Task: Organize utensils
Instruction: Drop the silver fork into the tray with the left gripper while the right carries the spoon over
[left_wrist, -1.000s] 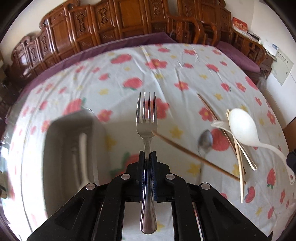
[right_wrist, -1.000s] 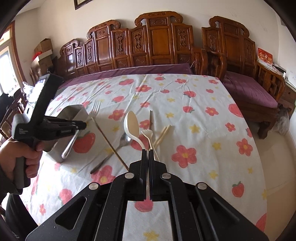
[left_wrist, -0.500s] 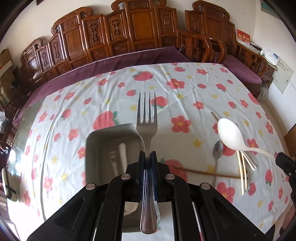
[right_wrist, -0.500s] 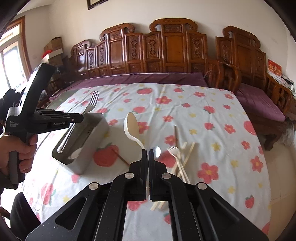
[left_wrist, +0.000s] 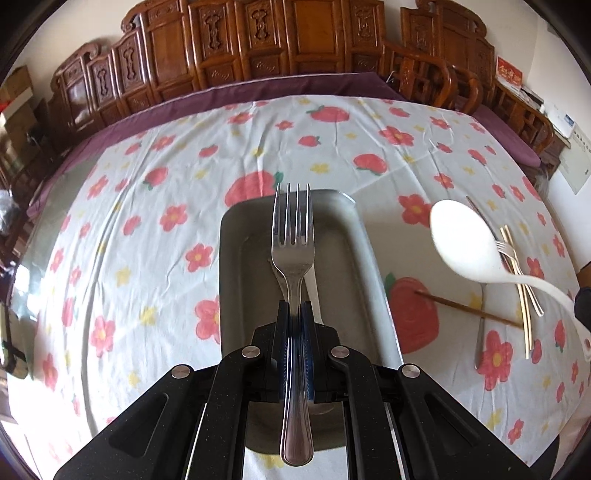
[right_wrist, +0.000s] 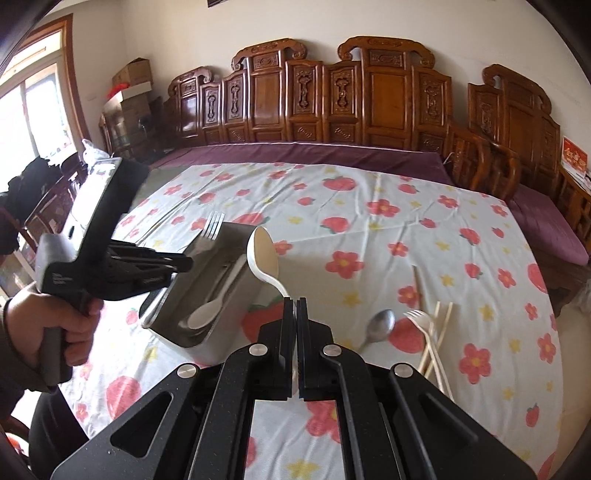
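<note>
- A metal fork (left_wrist: 292, 254) is clamped by its handle between the jaws of the left gripper (left_wrist: 294, 314), tines forward, and is held in the air above the open metal tray (left_wrist: 369, 288).
- In the right wrist view the same fork's tines (right_wrist: 212, 225) are seen over the tray's far end, with the left gripper (right_wrist: 184, 263) gripped in a person's hand (right_wrist: 70, 325).
- The tray (right_wrist: 221, 332) is set on the floral tablecloth (left_wrist: 147, 221); a white spoon (right_wrist: 212, 306) is seen lying inside it, bowl toward the near end.
- A large white plastic spoon (right_wrist: 263, 256) is pinched by its handle in the closed right gripper (right_wrist: 296, 306), bowl raised and tilted, just beside the tray's right wall and not touching the cloth.
- In the left wrist view that spoon (left_wrist: 467, 242) is seen hanging to the right of the tray, above the cloth.
- On the cloth to the right, well apart from the tray, are left a metal spoon (right_wrist: 380, 325), a white plastic fork (right_wrist: 419, 321) and pale chopsticks (right_wrist: 439, 332), the fork lying across the chopsticks.
- A dark wooden chopstick (left_wrist: 469, 309) is seen near them.
- A carved wooden bench (right_wrist: 369, 99) with a purple cushion (right_wrist: 314, 153) is seen beyond the table.
</note>
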